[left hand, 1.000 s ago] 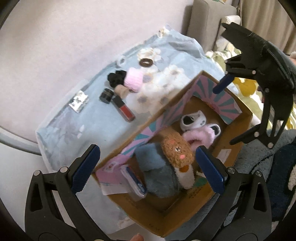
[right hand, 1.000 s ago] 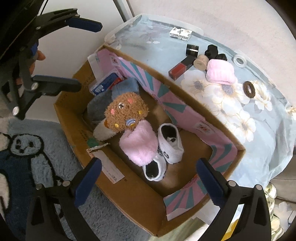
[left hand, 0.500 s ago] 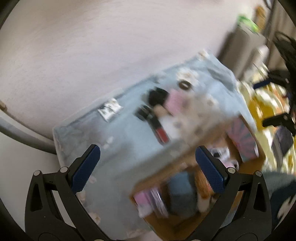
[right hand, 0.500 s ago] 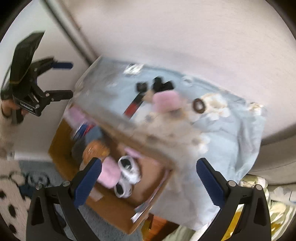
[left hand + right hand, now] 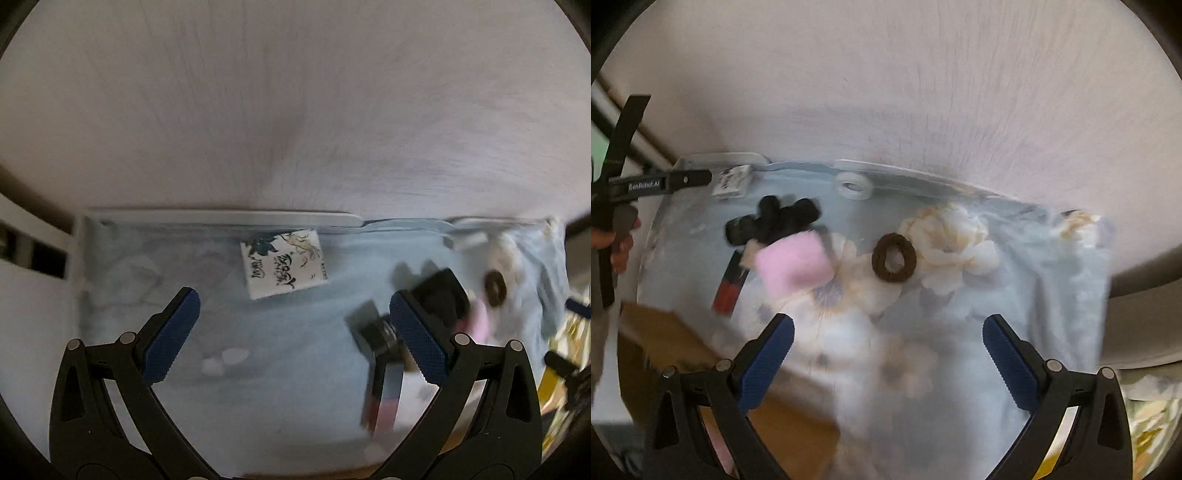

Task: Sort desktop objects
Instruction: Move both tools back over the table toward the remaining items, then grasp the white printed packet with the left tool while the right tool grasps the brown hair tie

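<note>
My left gripper is open and empty above the blue flowered cloth. A white printed packet lies just beyond it. A red lip gloss tube and a black scrunchie sit by its right finger. My right gripper is open and empty over the cloth. Ahead of it lie a brown hair tie, a pink fluffy piece, a black scrunchie, the lip gloss, a white ring and the packet.
The cardboard box edge shows at lower left of the right wrist view, below the cloth's front. A pale wall stands right behind the table. The left gripper's body shows at far left.
Both grippers swung up from over the cardboard box to the cloth-covered table top. The box has dropped out of the left view. Both stay open.
</note>
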Available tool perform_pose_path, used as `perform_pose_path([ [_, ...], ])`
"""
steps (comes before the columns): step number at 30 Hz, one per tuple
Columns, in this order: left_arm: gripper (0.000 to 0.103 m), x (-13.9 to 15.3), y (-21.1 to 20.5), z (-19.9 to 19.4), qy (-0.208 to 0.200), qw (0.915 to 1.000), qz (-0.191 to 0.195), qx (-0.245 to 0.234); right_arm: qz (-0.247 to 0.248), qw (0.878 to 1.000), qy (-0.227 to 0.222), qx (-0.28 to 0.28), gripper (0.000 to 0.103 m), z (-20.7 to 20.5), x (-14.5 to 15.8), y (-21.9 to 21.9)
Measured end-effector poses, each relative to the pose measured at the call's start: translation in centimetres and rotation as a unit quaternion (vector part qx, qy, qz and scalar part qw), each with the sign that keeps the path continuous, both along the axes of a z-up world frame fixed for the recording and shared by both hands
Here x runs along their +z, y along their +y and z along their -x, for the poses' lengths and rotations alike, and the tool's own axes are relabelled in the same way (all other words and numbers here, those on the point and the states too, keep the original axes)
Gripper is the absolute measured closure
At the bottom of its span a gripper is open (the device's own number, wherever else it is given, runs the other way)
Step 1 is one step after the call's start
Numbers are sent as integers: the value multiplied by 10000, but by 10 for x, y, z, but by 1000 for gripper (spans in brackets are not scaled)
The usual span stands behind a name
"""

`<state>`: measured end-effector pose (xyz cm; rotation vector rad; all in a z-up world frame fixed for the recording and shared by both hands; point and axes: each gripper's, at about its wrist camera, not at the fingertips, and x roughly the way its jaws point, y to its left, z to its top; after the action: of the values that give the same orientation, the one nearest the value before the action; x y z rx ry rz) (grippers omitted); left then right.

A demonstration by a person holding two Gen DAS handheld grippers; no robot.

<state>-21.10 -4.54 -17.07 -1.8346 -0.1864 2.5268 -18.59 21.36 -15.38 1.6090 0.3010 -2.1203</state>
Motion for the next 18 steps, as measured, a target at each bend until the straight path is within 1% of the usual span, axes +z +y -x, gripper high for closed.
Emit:
perform_pose_path([
  [2,1,-11,-1,7,-70,9997,-64,204,51,10000,-30,-27,1,6,-10,-2],
  [7,1,-32,-1,22,-173,9983,58,545,158,9998,-58,-83,1,20,-31,-4],
  [9,1,-38,-2,24,-195,9977,36,653,148,9999,-8,-80,1,25,-36,-3],
  [11,1,-44,-2,25,-197,9970,79,741,97,9999,30,-43,6,28,-41,-4],
  [14,2,-50,-1,27,-168,9965,200,794,78,10000,3,-24,17,32,-48,-4],
  [16,3,-52,0,28,-137,9962,221,826,53,10000,-35,-18,36,34,-54,-5],
  [17,5,-53,0,28,-99,9962,207,843,6,10000,-15,-10,39,34,-56,-6],
  [18,7,-53,0,28,-75,9962,205,839,-53,9999,112,37,40,32,-55,-8],
])
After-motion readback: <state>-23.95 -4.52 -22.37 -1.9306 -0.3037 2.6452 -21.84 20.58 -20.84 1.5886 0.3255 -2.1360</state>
